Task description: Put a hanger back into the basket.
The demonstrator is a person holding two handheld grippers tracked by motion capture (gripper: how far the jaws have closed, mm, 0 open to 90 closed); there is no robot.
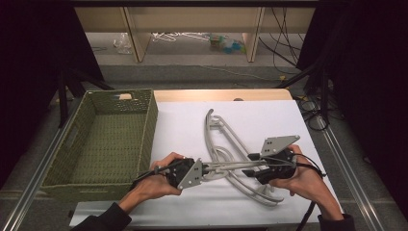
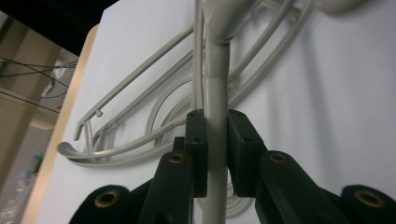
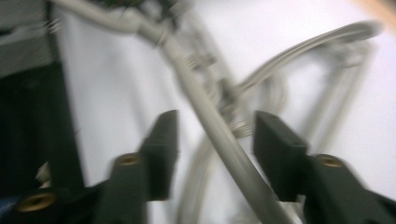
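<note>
Grey plastic hangers (image 1: 226,154) lie in a loose tangle on the white sheet (image 1: 269,120) that covers the table (image 1: 221,95), whose bare wood shows as a strip along the far edge at 12 o'clock. From the high view, a green woven basket (image 1: 149,125) sits at 9 o'clock of the hangers, just beside the sheet's edge. The left hand-held gripper (image 1: 206,169) comes in from about 8 o'clock and the right hand-held gripper (image 1: 251,164) from about 4 o'clock, pointing at each other across one hanger bar low in the pile. Beyond the table the floor is grey, with wooden shelf legs (image 1: 137,38), a scatter of white hangers and some blue-green clutter (image 1: 226,44) on the floor at 12 o'clock, and black cables (image 1: 284,43) trailing at 1 o'clock. Dark curtains close both sides.

In the left gripper view, the left hand-held gripper (image 2: 217,144) has its black jaws pressed narrow on an upright grey bar of a hanger (image 2: 217,93); more curved hanger arms spread toward 10 o'clock over the white sheet (image 2: 336,107), with the wooden table edge (image 2: 70,116) at 9 o'clock.

The right gripper view is blurred. The right hand-held gripper (image 3: 215,144) stands wide, its jaws apart on either side of a slanting hanger bar (image 3: 219,135) and not touching it.

I can read no brand, label or writing anywhere.
</note>
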